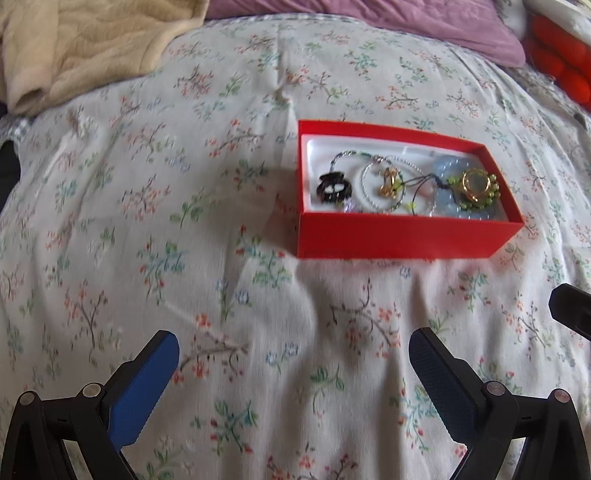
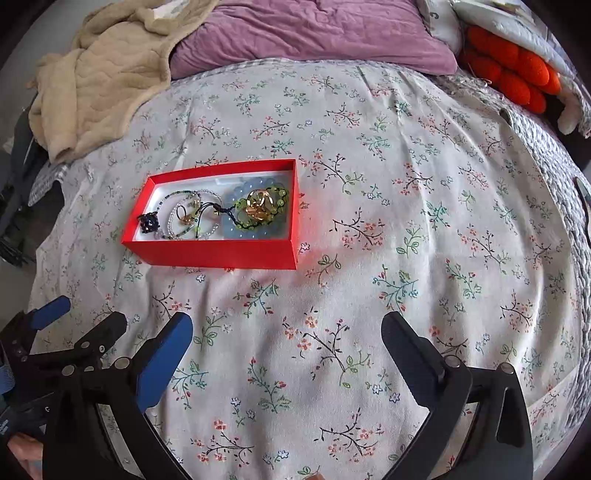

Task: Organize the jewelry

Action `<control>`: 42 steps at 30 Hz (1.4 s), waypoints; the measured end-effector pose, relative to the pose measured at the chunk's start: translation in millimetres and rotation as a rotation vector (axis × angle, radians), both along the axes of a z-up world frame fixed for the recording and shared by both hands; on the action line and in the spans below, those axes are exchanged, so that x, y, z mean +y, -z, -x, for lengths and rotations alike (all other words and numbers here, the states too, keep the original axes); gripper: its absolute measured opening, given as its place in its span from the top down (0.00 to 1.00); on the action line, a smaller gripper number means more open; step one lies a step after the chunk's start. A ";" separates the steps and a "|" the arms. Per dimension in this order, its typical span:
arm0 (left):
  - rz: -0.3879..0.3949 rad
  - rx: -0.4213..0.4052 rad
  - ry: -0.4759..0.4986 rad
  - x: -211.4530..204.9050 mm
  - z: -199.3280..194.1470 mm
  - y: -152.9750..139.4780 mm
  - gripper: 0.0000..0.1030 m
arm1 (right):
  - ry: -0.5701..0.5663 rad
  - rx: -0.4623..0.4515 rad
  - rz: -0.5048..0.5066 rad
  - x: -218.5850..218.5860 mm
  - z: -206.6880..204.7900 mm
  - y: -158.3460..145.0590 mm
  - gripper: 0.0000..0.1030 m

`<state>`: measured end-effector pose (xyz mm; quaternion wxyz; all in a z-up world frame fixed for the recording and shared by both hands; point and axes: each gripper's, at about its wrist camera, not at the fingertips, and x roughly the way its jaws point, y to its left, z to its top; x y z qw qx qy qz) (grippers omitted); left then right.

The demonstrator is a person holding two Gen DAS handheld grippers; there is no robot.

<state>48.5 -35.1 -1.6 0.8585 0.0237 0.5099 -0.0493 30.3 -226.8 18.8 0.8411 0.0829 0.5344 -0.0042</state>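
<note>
**A:** How do the fingers stand?

**B:** The left gripper (image 1: 293, 350) has its blue-padded fingers (image 1: 147, 384) spread wide with nothing between them, hovering over the floral bedspread (image 1: 184, 240). The right gripper (image 2: 286, 332) is spread wide too, also holding nothing, and the left one shows at its lower left.

**A:** And the jewelry?

**B:** All of it lies in the red box (image 1: 402, 240), which sits on the bedspread ahead of both grippers, well apart from the fingers. From the left wrist the box is ahead and to the right; from the right wrist (image 2: 218, 254) it is ahead and to the left.

**A:** Its long axis?

**B:** It runs left to right across both views, one long side facing the grippers.

**A:** What is inside?

**B:** On a white lining: a dark claw clip (image 1: 332, 188) at the left end, thin beaded strands (image 1: 380, 184) tangled in the middle, and a green bead bracelet (image 1: 476, 190) with a gold ring on pale blue beads at the right end.

**A:** Beyond the box?

**B:** A beige blanket (image 2: 99, 85), a purple pillow (image 2: 314, 33) and an orange knitted thing (image 2: 513, 70) at the far edge of the bed.
</note>
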 end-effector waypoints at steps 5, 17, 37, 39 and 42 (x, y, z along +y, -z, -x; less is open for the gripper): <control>-0.015 -0.002 -0.023 -0.2 11.1 2.4 0.01 | 0.002 0.020 0.056 6.3 10.4 2.0 0.00; -0.020 0.022 -0.013 -0.2 15.8 7.2 0.01 | -0.024 0.060 0.114 16.8 11.7 17.2 0.00; -0.011 0.022 -0.022 4.2 12.1 4.4 0.01 | -0.022 0.071 0.146 18.7 7.3 23.5 0.00; -0.007 0.023 -0.024 4.4 11.9 4.6 0.01 | -0.021 0.069 0.149 19.3 7.0 23.8 0.00; -0.007 0.022 -0.023 3.5 12.4 4.6 0.01 | -0.020 0.072 0.149 19.3 6.9 24.2 0.00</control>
